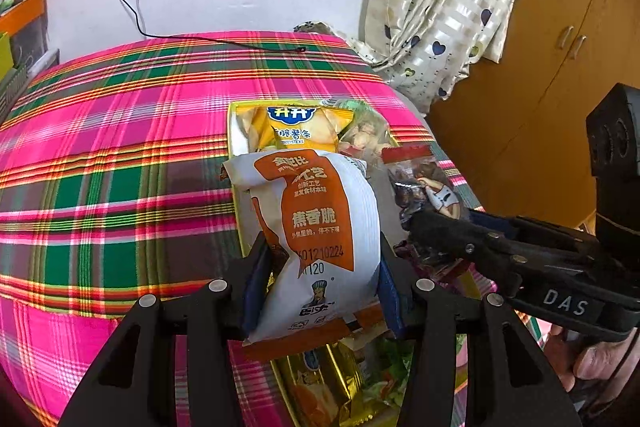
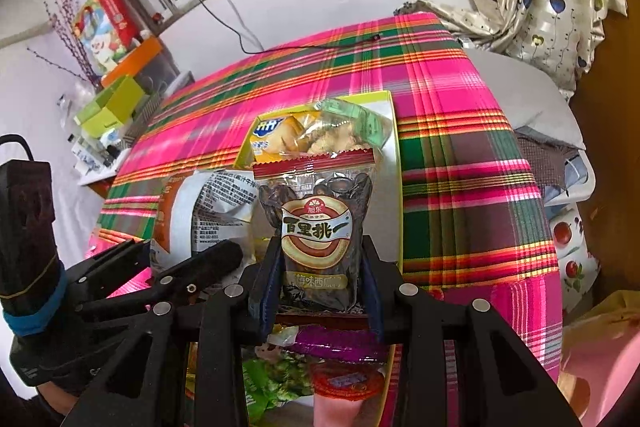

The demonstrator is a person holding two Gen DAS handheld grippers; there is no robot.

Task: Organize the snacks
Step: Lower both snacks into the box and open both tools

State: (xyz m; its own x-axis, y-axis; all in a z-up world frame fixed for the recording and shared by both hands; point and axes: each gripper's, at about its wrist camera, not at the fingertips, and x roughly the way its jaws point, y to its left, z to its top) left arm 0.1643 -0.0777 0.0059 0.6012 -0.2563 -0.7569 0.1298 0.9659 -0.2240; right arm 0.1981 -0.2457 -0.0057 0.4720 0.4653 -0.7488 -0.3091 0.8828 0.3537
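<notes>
Soft, crinkly white-orange packet (image 1: 320,239) sits clamped mid-body in my left jaws; right jaws grip the seed bag (image 2: 320,239).

Pink-green plaid cloth (image 1: 120,155); orange-white snack bag (image 1: 320,227)

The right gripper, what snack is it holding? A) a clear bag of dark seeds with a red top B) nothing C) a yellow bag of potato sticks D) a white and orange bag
A: the right gripper has its pads on both sides of the clear seed bag; the white and orange bag is in the left gripper.
</notes>
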